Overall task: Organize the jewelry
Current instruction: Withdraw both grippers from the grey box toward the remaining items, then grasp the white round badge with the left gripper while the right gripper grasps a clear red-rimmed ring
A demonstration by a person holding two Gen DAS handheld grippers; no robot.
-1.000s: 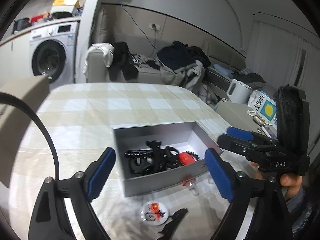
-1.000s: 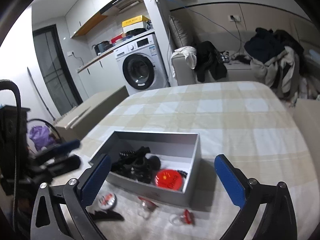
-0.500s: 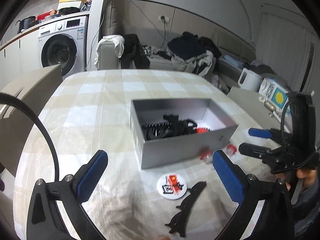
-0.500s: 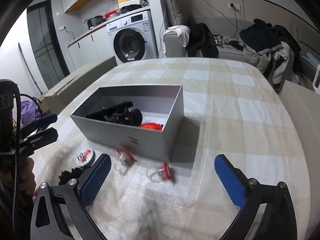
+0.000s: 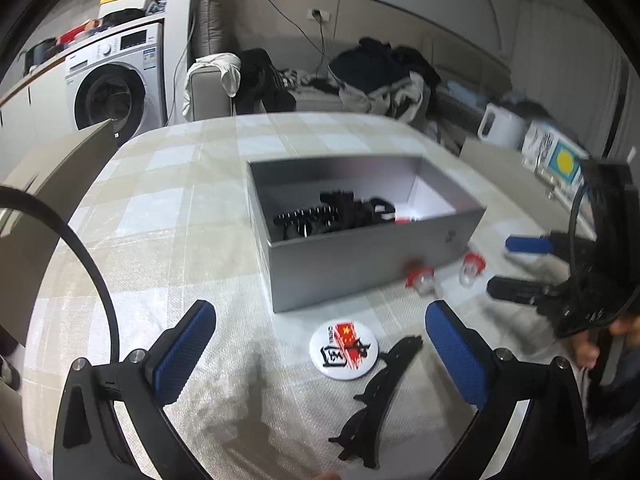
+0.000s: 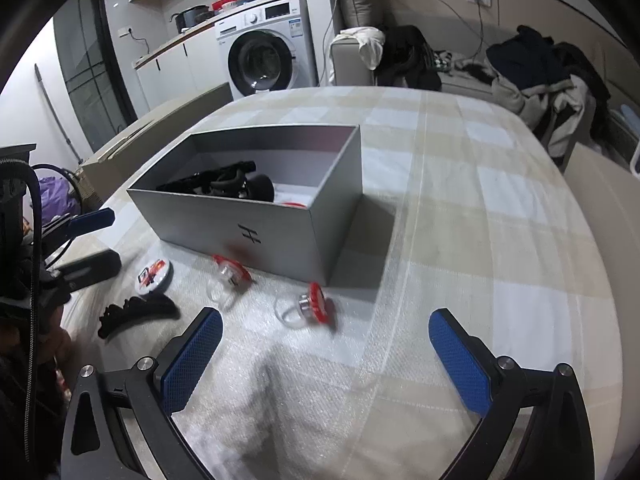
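Note:
A grey open box (image 5: 360,264) (image 6: 240,224) on the checked table holds black hair clips (image 5: 332,216) (image 6: 224,184) and a red item. In front of it lie a white round badge (image 5: 343,350) (image 6: 154,276), a black hair claw (image 5: 380,392) (image 6: 136,314) and two clear rings with red tops (image 5: 418,280) (image 5: 472,266) (image 6: 228,274) (image 6: 308,304). My left gripper (image 5: 320,344) is open and empty above the badge. My right gripper (image 6: 326,344) is open and empty, near the ring on the right; it also shows in the left wrist view (image 5: 516,268).
A washing machine (image 6: 264,52) and a sofa with piled clothes (image 6: 520,68) stand beyond the table. A white kettle (image 5: 500,128) sits on a side surface to the right. The left gripper shows at the left edge of the right wrist view (image 6: 88,240).
Both grippers have pulled back from the box and dropped lower toward the table. The loose items in front of the box now show larger; both grippers stay open.

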